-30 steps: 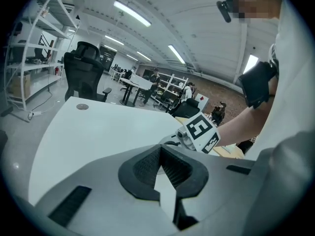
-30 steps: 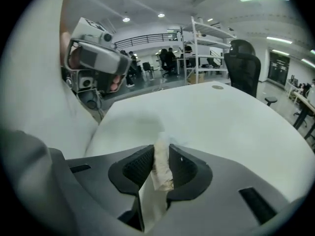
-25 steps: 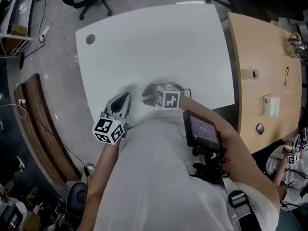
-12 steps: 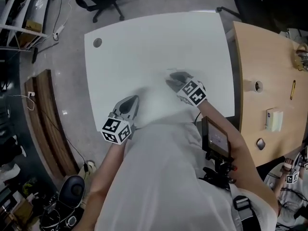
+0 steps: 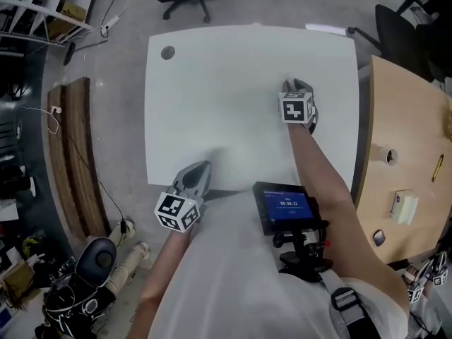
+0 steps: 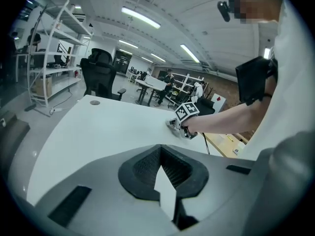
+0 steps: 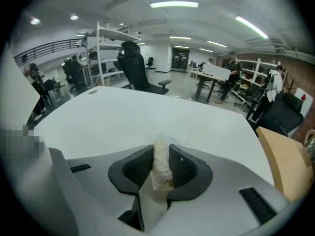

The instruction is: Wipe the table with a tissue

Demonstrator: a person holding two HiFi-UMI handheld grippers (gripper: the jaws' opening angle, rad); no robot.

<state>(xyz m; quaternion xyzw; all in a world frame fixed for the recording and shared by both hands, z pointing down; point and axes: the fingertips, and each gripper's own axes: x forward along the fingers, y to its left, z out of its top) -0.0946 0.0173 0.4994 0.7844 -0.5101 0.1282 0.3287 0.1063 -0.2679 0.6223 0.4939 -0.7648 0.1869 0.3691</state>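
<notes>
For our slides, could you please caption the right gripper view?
Right gripper clamps a crumpled tissue, white table ahead.

Hardly anything here can be read. The small screen [image 5: 286,207] strapped at your chest shows a row of pale digits on blue, too small to make out. The marker cube [image 5: 178,212] on your left gripper [image 5: 200,169] and the second cube [image 5: 297,109] on your right gripper [image 5: 293,85] carry only black-and-white square patterns, not letters or numbers. No label, brand or sign is legible on the white tabletop [image 5: 233,83] or in either gripper view.
</notes>
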